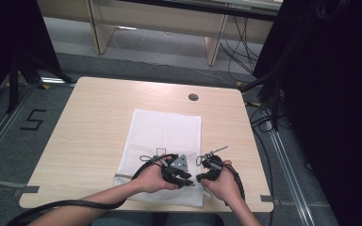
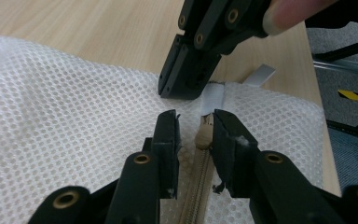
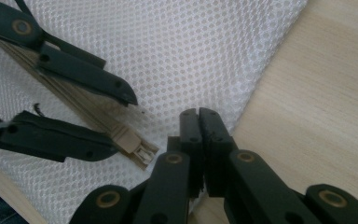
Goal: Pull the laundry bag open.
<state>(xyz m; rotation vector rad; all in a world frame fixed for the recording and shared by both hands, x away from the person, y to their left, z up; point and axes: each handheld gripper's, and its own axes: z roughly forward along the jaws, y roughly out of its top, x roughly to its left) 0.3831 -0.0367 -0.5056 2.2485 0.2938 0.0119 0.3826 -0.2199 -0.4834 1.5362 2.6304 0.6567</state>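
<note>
One wooden table (image 1: 89, 127), one white mesh laundry bag (image 1: 165, 129) laid flat on it, and two hand-held grippers down at the bag's near edge. That's the whole cast.

Starting at the left: the left hand (image 1: 148, 179) holds the left gripper (image 1: 181, 175), angled across toward its partner. A thick black cable (image 1: 70, 205) trails away from it off the bottom-left of the table. In the left gripper view the two black jaws stand a little apart, one on each side of the single beige zipper slider (image 2: 204, 135), which sits at the end of the zipper track (image 2: 196, 186). A narrow gap shows between each pad and the slider, so the jaws bracket it without pinching. No grip there.

Moving right: the right hand (image 1: 226, 183) holds the right gripper (image 1: 201, 178), just beside the left one, the two tools nearly nose to nose. In the right gripper view its two jaws are pressed together flat, clamped on the mesh at the bag's corner, right where the cloth meets bare wood. From there the slider (image 3: 128, 139) lies just off to the left, framed by the other gripper's two jaws.

In the left gripper view, one small white tab (image 2: 259, 75) sticks out past the bag's edge onto the wood, just beyond the right gripper.

Farther back on the table, one small round grey hole (image 1: 193, 97) sits well apart from the bag.
</note>
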